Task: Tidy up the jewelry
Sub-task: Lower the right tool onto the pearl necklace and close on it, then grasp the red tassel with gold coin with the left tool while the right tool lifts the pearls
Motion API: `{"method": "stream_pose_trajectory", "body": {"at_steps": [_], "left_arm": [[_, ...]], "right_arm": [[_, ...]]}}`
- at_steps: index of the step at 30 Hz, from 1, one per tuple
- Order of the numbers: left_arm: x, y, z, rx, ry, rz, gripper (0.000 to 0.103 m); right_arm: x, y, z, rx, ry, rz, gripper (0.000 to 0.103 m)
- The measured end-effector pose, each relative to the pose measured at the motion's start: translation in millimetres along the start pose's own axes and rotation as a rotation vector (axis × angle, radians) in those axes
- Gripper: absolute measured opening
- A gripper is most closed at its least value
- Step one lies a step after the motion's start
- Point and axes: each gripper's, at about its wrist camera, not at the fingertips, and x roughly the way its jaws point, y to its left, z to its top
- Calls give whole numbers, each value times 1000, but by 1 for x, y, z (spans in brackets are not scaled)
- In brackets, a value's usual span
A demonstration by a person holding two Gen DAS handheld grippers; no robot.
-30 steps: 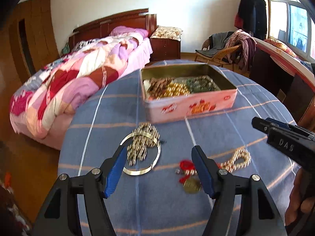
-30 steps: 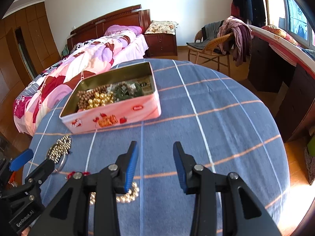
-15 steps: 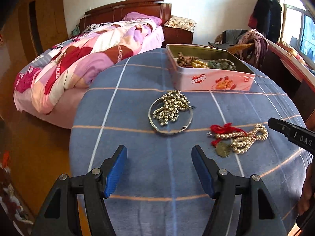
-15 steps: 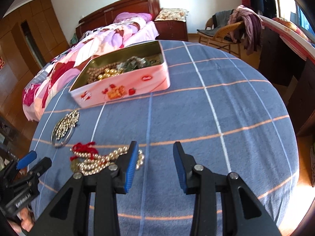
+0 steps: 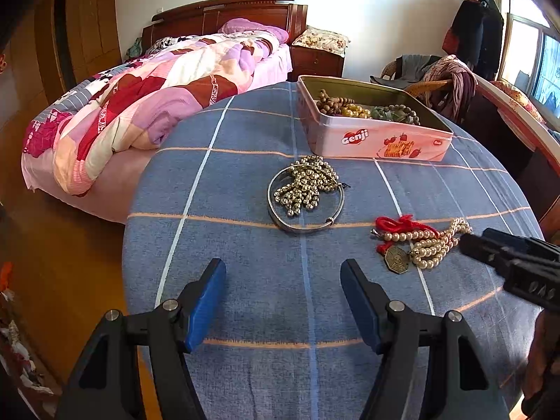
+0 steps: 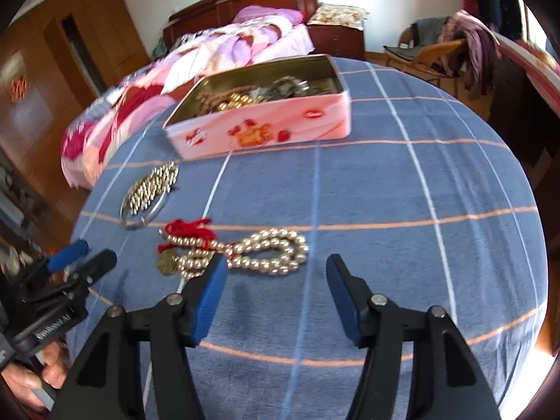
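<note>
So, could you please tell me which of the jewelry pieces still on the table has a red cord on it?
The pearl bead strand, nearest the right claw; the silver bangle shows none.

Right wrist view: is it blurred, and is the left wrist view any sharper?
Right wrist view: motion-smeared, the pink tin and pearl necklace soft-edged. Left wrist view: crisp, the tin's lettering legible; both show fisheye bending of the tablecloth lines.

A bedroom with white walls (image 5: 385, 10) and a wooden floor (image 5: 63, 266). A bed (image 5: 182, 80) with dark headboard (image 5: 231, 10) carries a pink patchwork quilt — beside it a nightstand (image 5: 316, 63). A wicker chair (image 5: 423, 85), probably with clothes, stands near the bright window (image 5: 535, 56).
</note>
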Motion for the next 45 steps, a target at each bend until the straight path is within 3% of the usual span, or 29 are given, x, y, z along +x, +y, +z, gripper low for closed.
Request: {"method": "stream_pose_trajectory", "body": {"at_steps": [7, 9, 11, 16, 19, 21, 29, 32, 34, 35, 36, 45], "left_arm": [[-1, 4, 1, -21, 4, -14, 68], [-2, 4, 1, -22, 0, -18, 68], [-3, 4, 1, -19, -4, -16, 68], [0, 4, 0, -22, 2, -23, 68], [1, 2, 0, -23, 4, -25, 68], [1, 0, 0, -22, 4, -29, 68], [-3, -5, -1, 16, -4, -34, 68], [-5, -5, 0, 18, -12, -34, 68], [-3, -4, 1, 15, -9, -34, 68], [-3, -5, 1, 15, -6, -35, 68], [-2, -5, 0, 17, -3, -37, 68], [2, -23, 9, 78, -21, -74, 68]], "right_arm": [[17, 11, 12, -77, 3, -45, 56], [18, 3, 17, -62, 2, -64, 48], [20, -6, 21, -66, 1, -144, 39], [12, -29, 22, 12, -17, -188, 41], [5, -34, 22, 108, -11, -32, 43], [6, -27, 25, 126, -7, 8, 45], [40, 19, 45, -12, 10, -89, 48], [43, 21, 45, -82, 11, -127, 44], [42, 17, 45, -110, 6, -147, 32], [41, 13, 45, -113, 5, -155, 17], [40, 7, 44, -107, 7, -153, 11], [23, -37, 40, -11, -10, -123, 10]]}}
